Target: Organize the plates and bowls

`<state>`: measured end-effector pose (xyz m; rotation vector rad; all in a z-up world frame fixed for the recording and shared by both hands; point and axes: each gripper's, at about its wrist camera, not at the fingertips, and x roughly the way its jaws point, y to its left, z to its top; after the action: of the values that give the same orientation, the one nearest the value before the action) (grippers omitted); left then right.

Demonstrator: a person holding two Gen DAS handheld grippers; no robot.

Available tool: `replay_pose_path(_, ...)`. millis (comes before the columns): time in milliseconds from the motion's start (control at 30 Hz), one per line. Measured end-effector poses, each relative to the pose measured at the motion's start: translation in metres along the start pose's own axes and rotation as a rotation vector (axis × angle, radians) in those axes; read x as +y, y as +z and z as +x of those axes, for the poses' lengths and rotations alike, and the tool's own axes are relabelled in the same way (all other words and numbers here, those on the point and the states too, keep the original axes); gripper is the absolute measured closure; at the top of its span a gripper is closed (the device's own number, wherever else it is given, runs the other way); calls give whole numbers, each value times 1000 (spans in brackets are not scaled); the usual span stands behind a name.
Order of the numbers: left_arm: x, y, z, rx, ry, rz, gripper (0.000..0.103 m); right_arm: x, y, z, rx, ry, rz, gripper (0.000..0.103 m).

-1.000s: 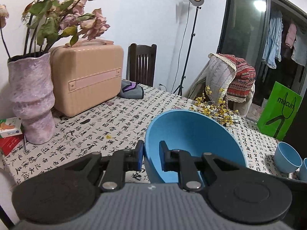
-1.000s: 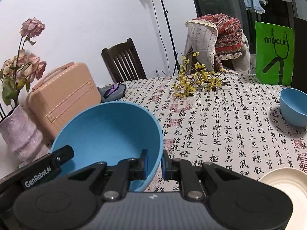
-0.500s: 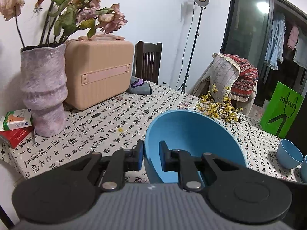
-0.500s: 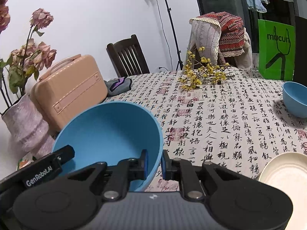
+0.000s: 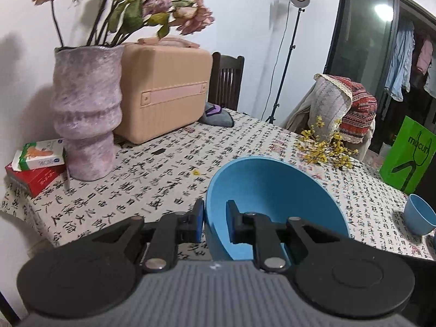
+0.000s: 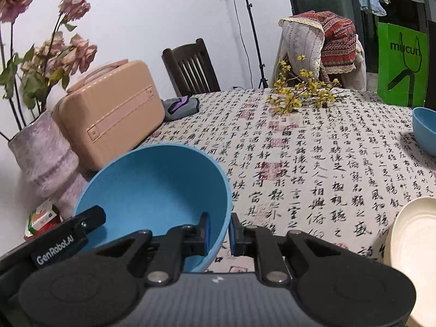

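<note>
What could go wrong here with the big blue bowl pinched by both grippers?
The large blue bowl is held only at its thin rim by the left gripper and right gripper, so uneven motion could twist it loose. Carried toward the vase, it might bump it.

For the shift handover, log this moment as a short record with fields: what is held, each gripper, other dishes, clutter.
held: large blue bowl, gripped by its rim on two sides
left gripper: shut on the bowl's left rim
right gripper: shut on the bowl's right rim
other dishes: small blue bowl far right; cream plate near right
clutter: vase, beige case, yellow sprigs
surface: tablecloth
</note>
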<state>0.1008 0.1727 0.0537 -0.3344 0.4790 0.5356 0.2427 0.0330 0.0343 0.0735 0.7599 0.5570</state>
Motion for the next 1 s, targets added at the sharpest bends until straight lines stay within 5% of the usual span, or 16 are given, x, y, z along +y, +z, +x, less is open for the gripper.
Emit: replay_pose_path(1000, 61, -35, 33, 98, -2, -80, 86, 41, -43, 49, 108, -32, -51, 90)
